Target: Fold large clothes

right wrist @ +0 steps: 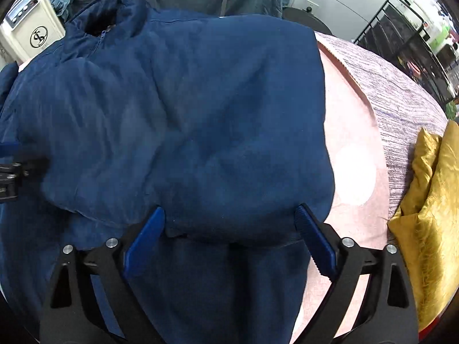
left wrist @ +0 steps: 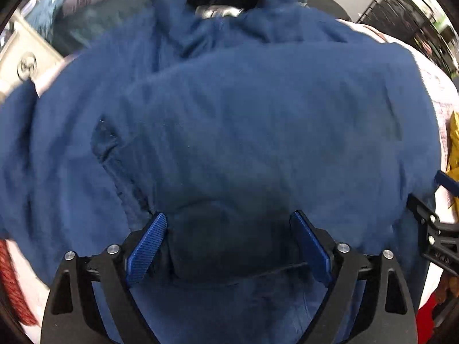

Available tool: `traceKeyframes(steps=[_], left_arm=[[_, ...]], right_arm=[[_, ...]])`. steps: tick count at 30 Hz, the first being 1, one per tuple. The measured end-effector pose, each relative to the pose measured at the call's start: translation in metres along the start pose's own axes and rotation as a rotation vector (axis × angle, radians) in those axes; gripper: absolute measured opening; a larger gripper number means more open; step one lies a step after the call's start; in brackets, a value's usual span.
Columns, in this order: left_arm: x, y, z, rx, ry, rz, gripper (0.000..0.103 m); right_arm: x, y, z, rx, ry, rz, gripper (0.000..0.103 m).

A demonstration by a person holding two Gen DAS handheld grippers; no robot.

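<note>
With a fold laid in the navy jacket (right wrist: 178, 120), both grippers' fingers (left wrist: 146, 243) (right wrist: 143, 246) stood wide, empty; next, another edge needed gripping.

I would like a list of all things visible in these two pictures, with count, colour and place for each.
jacket: one, dark blue, spread on the bed, collar at the far end
bed cover: one, pale pink, under the jacket
blanket: one, grey-streaked, on the right of the bed
cushion: one, golden yellow, right edge
rack: one, black, far right background
left tool: one, black with blue pads, open over the jacket
right tool: one, black with blue pads, open at a jacket fold
</note>
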State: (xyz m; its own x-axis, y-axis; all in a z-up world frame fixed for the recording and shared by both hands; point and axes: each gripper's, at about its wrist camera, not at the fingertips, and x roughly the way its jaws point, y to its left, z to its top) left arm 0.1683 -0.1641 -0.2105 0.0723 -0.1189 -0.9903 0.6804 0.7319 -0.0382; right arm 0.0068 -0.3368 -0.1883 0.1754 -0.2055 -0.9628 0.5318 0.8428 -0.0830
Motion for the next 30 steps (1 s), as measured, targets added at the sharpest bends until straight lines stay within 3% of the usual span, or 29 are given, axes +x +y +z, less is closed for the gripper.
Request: traceKeyframes(steps=[1,4,19,24,30], left_arm=[[0.004,0.005,-0.001,-0.025,0.001,0.014,0.098],[0.013,0.013,-0.003,-0.049,0.002,-0.005,0.098],[0.021,0.009,-0.01,-0.035,-0.048,0.042,0.098],[0.018,0.002,-0.025,-0.035,-0.06,0.038,0.098],[-0.021,0.013,-0.054,-0.167,-0.144,0.044,0.097]], right_arm=[[0.004,0.002,0.0,-0.019,0.005,-0.009,0.093],[0.014,0.005,-0.001,-0.057,0.022,-0.029,0.094],[0.036,0.018,0.009,-0.03,0.047,-0.114,0.097],[0.033,0.014,0.002,-0.036,0.017,-0.125,0.097],[0.019,0.016,0.004,-0.035,0.055,-0.111,0.097]])
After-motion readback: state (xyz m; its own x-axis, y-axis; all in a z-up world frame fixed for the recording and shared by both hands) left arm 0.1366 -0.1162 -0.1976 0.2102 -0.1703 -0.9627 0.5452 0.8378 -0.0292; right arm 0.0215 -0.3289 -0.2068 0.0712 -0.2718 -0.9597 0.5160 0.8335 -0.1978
